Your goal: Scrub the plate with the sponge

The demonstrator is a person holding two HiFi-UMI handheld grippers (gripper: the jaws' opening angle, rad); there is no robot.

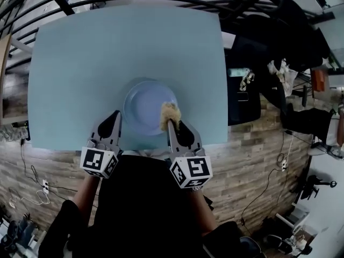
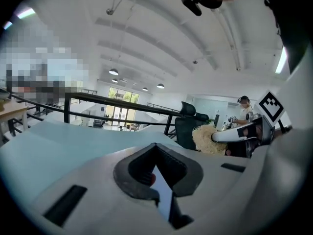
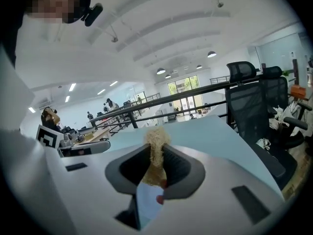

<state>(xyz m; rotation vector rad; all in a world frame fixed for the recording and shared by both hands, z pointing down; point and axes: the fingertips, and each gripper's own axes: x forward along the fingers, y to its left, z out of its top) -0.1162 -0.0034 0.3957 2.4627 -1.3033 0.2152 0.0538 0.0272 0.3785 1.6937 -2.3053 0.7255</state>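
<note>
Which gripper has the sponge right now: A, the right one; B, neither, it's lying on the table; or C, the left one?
A: the right gripper is shut on the sponge, holding it at the right edge of the plate.

The bench [image 1: 70, 63] lies open from the plate's [image 1: 144, 105] 9 o'clock round through 12 to 3. At 8 o'clock the left hand-held gripper [image 1: 115, 114], jaws together, bars the rim. The right hand-held gripper [image 1: 171, 121], clamped on the sponge [image 1: 170, 112], covers 4 o'clock. Black chairs [image 1: 279, 36] crowd the bench's 3 o'clock side.
</note>
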